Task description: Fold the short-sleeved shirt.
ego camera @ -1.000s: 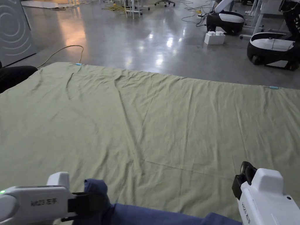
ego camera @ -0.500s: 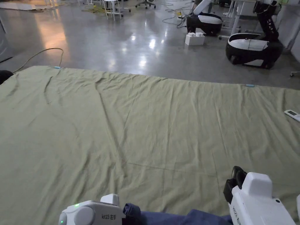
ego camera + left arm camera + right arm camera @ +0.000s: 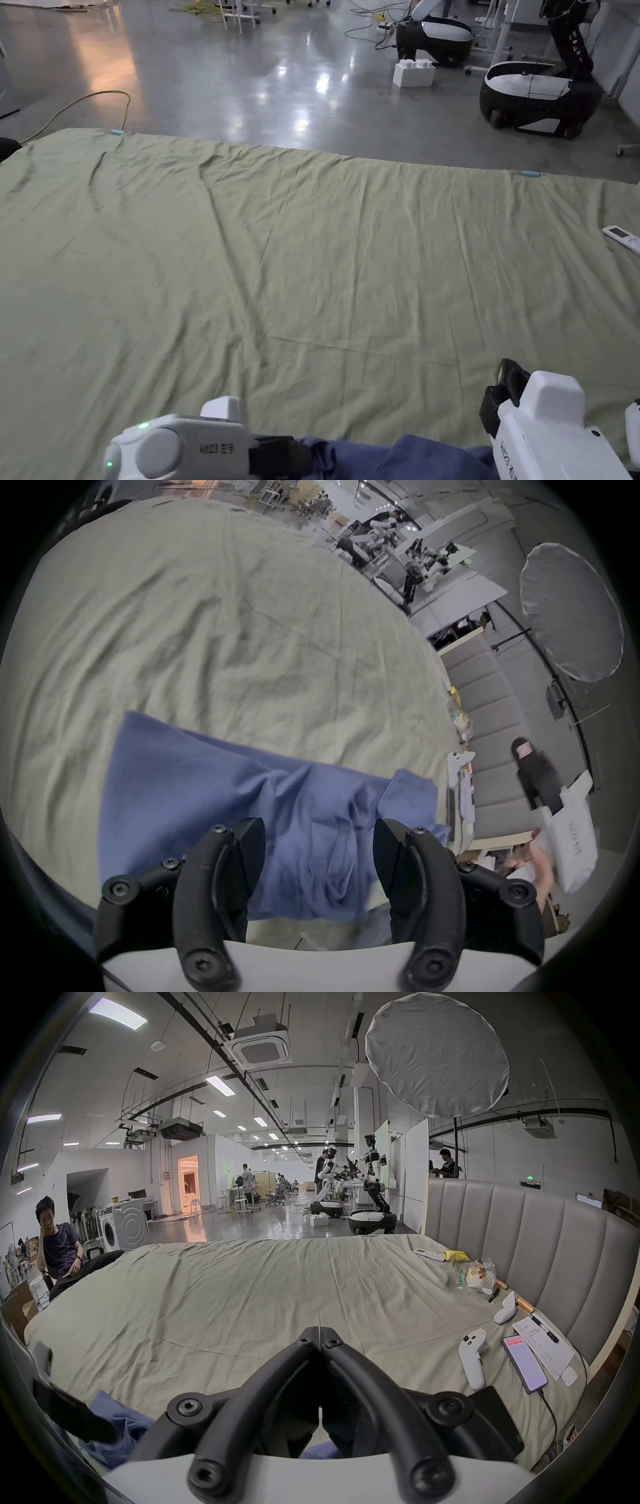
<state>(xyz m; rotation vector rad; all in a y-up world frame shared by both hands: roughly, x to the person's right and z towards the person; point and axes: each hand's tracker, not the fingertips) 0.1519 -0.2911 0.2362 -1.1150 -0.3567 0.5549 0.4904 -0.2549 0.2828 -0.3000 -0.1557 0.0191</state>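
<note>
At the near edge of the bed (image 3: 325, 250), covered by a green sheet, the blue shirt (image 3: 277, 826) was seen lying rumpled. The left gripper (image 3: 318, 830) was held low over it with its jaws spread wide apart; in the left gripper view the shirt was seen between and beyond the jaws, but whether they touched the cloth could not be told. In the head view the same gripper (image 3: 294, 456) was seen at the bottom edge, its black front against the shirt's (image 3: 400, 459) left end.

Farther right, the right gripper (image 3: 318, 1333) was held with its jaws clenched tip to tip, nothing visible between the tips. In the right gripper view blue cloth (image 3: 114, 1421) was seen below and to the left of the jaws, and a little more beneath them. In the head view this gripper (image 3: 509, 387) was seen just right of the shirt, over the sheet.

Near the headboard (image 3: 519, 1234), on the right, a phone (image 3: 524, 1362), a controller (image 3: 472, 1359) and papers (image 3: 543, 1345) were laid on the bed.
</note>
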